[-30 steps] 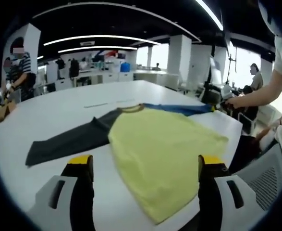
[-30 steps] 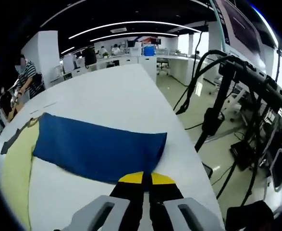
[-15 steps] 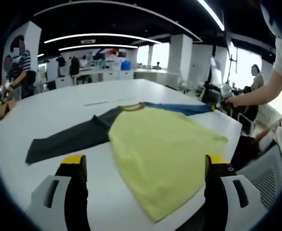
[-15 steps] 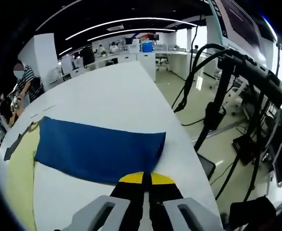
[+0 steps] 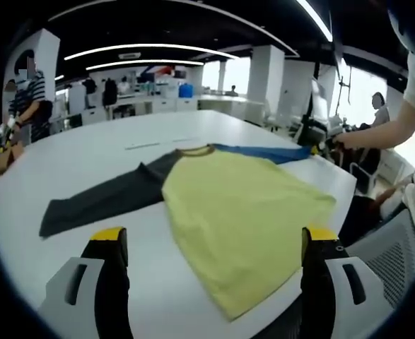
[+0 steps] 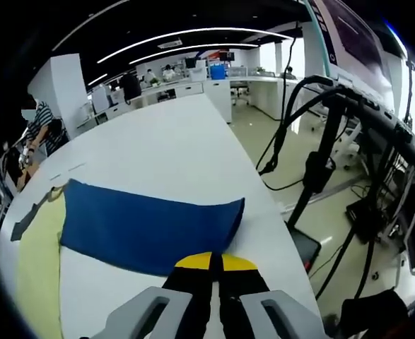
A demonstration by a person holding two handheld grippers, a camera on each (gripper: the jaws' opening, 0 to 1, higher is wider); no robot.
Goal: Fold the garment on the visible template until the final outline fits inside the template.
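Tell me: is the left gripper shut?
No. The left gripper has its jaws wide apart above the yellow shirt body.

In the left gripper view, the left gripper fills the bottom of the frame with its yellow-tipped jaws spread wide apart. At the right edge, the person's bare forearm reaches leftward. In the right gripper view, the right gripper sits bottom centre, jaws pressed together.

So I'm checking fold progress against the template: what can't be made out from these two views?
- Template outline: the faint marks on the table beyond the garment in the left gripper view are too small to read.
- Blue sleeve cuff: in the right gripper view, the shut right hand-held gripper covers it.
- Garment hem: the left gripper view can't settle whether it overhangs the table.
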